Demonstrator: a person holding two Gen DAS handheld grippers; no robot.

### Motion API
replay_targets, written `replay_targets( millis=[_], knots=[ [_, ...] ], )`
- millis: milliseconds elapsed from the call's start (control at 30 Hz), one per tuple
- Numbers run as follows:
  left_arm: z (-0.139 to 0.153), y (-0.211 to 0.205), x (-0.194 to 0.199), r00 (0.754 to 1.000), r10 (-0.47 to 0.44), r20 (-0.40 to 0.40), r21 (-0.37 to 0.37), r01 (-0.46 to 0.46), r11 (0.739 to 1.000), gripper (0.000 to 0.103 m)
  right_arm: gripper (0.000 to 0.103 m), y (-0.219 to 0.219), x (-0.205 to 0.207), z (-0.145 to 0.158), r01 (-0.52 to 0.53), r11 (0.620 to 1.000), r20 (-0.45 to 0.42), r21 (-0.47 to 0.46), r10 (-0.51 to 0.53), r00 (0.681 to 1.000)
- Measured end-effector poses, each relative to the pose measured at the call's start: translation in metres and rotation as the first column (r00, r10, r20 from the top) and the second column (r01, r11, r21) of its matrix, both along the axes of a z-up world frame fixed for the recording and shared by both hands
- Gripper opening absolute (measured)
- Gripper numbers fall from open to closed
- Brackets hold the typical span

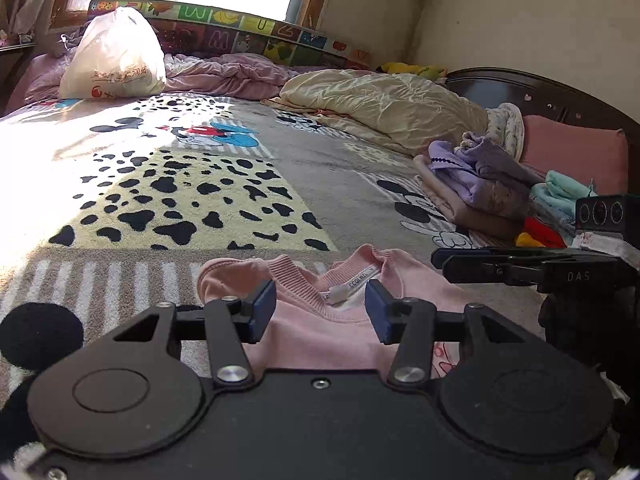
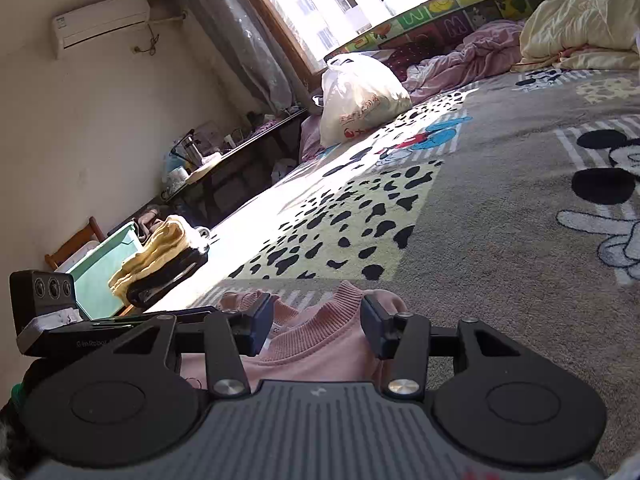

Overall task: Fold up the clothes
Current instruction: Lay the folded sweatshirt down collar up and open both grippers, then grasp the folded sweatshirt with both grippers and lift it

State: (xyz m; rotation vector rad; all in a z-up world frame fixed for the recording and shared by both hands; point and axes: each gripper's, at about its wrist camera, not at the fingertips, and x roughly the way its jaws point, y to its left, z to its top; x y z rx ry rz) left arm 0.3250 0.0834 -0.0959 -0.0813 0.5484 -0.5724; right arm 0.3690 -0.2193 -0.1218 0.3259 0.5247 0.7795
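Lay flat on the cartoon-print blanket (image 1: 280, 168), collar outward: a pink sweatshirt (image 1: 320, 332), apparently spread for folding. Hovered over its neckline, part-open and gripping nothing: left gripper (image 1: 320, 312) and right gripper (image 2: 316, 328), probably just beside each other to take opposite shoulders.

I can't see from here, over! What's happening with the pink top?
Left gripper and right gripper open, fingers empty. Pink sweatshirt flat on the blanket, collar up. Nothing in the way.
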Motion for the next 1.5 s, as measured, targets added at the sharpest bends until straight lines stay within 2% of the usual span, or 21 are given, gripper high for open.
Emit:
replay_targets(
  millis=[67,133,200,300,433,500,600,700,800,867,933,1000,1033,1067,1133,1200,1267,1333,1367,1433,1500],
  knots=[
    [-0.015,-0.014,-0.005,0.999,-0.049,0.008,0.113,0.048,0.992,0.051,0.053,0.008,-0.019,0.012,-0.084,0.99,0.086,-0.114,0.094,0.992],
    [-0.031,-0.029,-0.009,0.995,-0.096,0.01,0.229,0.091,0.969,0.052,0.053,0.016,-0.026,0.008,-0.122,0.967,0.1,-0.223,0.147,0.984],
    [-0.032,-0.029,-0.006,0.996,-0.092,0.0,0.225,0.09,0.97,0.053,0.052,0.029,-0.021,-0.007,-0.14,0.921,0.054,-0.363,0.171,0.984],
    [-0.025,-0.025,-0.009,0.998,-0.065,-0.005,0.18,0.065,0.982,0.053,0.051,0.029,-0.019,-0.007,-0.156,0.919,0.051,-0.361,0.187,0.981],
    [-0.011,-0.026,-0.028,0.992,-0.127,0.003,0.169,0.125,0.978,0.054,0.047,0.02,-0.039,0.011,-0.155,0.942,0.127,-0.298,0.2,0.971],
    [-0.033,-0.033,-0.025,0.993,-0.12,-0.011,0.265,0.119,0.957,0.058,0.051,0.025,-0.049,0.013,-0.187,0.923,0.145,-0.335,0.247,0.958],
    [-0.025,-0.023,-0.02,0.992,-0.115,-0.053,0.196,0.124,0.973,0.058,0.057,0.037,-0.047,-0.009,-0.209,0.882,0.102,-0.421,0.275,0.956],
    [-0.015,0.008,-0.02,0.998,-0.063,-0.028,-0.013,0.063,0.998,0.057,0.056,0.034,-0.05,0.003,-0.215,0.892,0.104,-0.398,0.276,0.955],
    [-0.004,0.037,-0.014,0.992,0.12,0.034,-0.175,-0.112,0.978,0.054,0.054,0.007,-0.045,0.013,-0.171,0.965,0.07,-0.197,0.188,0.98],
    [0.0,0.043,-0.008,0.987,0.14,0.079,-0.248,-0.117,0.962,0.052,0.055,-0.01,-0.036,0.013,-0.062,0.995,0.031,-0.075,0.065,0.997],
    [0.0,0.039,0.005,0.987,0.137,0.085,-0.255,-0.111,0.961,0.051,0.057,-0.021,-0.031,0.01,0.011,1.0,0.027,0.01,-0.011,1.0],
    [-0.006,0.032,0.022,0.992,0.12,0.037,-0.233,-0.108,0.966,0.05,0.057,-0.013,-0.025,0.009,-0.006,1.0,0.05,-0.016,0.007,0.999],
    [-0.012,0.028,0.03,0.994,0.111,-0.011,-0.206,-0.111,0.972,0.05,0.057,-0.008,-0.022,0.01,-0.015,0.999,0.064,-0.037,0.018,0.998],
    [-0.024,0.023,0.038,0.991,0.109,-0.083,-0.127,-0.119,0.985,0.05,0.057,0.002,-0.019,0.01,-0.026,0.996,0.088,-0.091,0.034,0.996],
    [-0.03,0.016,0.038,0.99,0.113,-0.085,-0.061,-0.118,0.991,0.049,0.059,0.019,-0.006,0.007,-0.009,0.981,0.091,-0.192,0.026,0.996],
    [-0.015,0.022,0.033,0.994,0.098,-0.045,-0.101,-0.102,0.99,0.049,0.059,0.022,0.013,-0.013,0.001,0.981,-0.01,-0.195,-0.003,1.0],
    [-0.01,0.03,0.029,0.995,0.102,-0.014,-0.18,-0.103,0.978,0.049,0.058,0.017,0.014,-0.015,0.007,0.988,-0.002,-0.156,-0.007,1.0],
    [-0.025,0.02,0.038,0.989,0.117,-0.095,-0.079,-0.125,0.989,0.049,0.057,0.011,0.008,0.0,0.032,0.995,0.07,-0.094,-0.025,0.997],
    [-0.032,0.012,0.037,0.99,0.116,-0.079,-0.02,-0.118,0.993,0.05,0.06,0.009,0.008,0.005,0.051,0.995,0.092,-0.081,-0.044,0.995],
    [-0.025,0.015,0.034,0.991,0.111,-0.073,-0.042,-0.115,0.993,0.054,0.061,0.017,0.028,-0.013,0.028,0.985,-0.031,-0.169,-0.033,0.999],
    [-0.014,0.029,0.025,0.988,0.154,-0.022,-0.141,-0.156,0.978,0.055,0.063,0.022,0.029,-0.027,-0.003,0.982,-0.049,-0.187,-0.006,0.999]
  ],
)
